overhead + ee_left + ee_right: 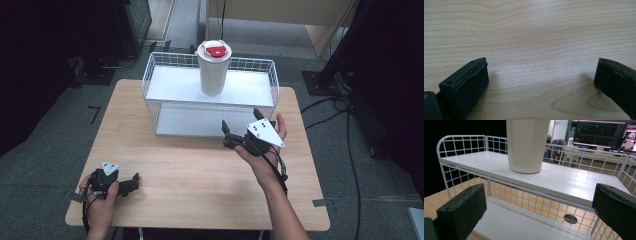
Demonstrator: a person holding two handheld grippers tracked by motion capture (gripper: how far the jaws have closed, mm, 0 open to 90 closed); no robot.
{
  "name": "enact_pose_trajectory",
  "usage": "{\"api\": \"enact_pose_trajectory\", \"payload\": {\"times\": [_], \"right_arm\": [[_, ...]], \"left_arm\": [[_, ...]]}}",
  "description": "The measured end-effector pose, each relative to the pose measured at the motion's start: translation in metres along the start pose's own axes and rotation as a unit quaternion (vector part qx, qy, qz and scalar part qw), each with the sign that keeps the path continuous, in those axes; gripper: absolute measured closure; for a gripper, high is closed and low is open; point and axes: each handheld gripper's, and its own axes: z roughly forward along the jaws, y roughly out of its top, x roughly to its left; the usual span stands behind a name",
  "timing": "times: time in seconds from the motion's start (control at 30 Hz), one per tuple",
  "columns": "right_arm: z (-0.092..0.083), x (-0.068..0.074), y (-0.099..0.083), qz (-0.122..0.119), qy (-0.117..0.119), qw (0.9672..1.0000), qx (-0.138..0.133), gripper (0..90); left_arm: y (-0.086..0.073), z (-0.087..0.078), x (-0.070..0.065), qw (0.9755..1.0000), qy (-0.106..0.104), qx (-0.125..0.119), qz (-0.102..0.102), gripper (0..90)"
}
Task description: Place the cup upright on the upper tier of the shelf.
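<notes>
The right tool (240, 125) is held up off the desk (200, 180), tipped toward the wire shelf (150, 87), its jaws wide apart and empty; the left tool (131, 184) rests low at the desk's near left corner, jaws also apart. The desk is pale wood on grey floor in a dim room. The cup (214, 70) stands upright on the shelf's upper board, long axis vertical, red-and-white lid up.
</notes>
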Motion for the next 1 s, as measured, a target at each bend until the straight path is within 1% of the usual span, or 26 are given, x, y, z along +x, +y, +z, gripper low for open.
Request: {"api": "enact_pose_trajectory", "payload": {"times": [0.2, 0.27, 0.5, 0.7, 1.0], "right_arm": [[-0.012, -0.006, -0.007, 0.001, -0.006, 1.0, 0.001, 0.0], [-0.017, -0.01, -0.011, 0.013, -0.005, 0.9999, 0.003, 0.0], [-0.026, -0.018, -0.024, 0.021, -0.015, 0.9996, 0.012, 0.0], [-0.036, -0.031, -0.035, 0.028, -0.031, 0.9989, 0.018, 0.0], [-0.051, -0.047, -0.051, 0.033, -0.053, 0.9977, 0.028, 0.0]], "left_arm": [[0.0, 0.0, 0.0, 1.0, 0.0, 0.001, 0.0, 0.0], [0.0, 0.0, 0.0, 1.0, 0.0, 0.002, 0.001, 0.0], [0.0, 0.0, 0.0, 1.0, 0.0, 0.002, 0.001, 0.0], [0.0, 0.0, 0.0, 1.0, 0.0, 0.001, 0.001, 0.0], [0.0, 0.0, 0.0, 1.0, 0.0, 0.001, 0.0, 0.0]]}}
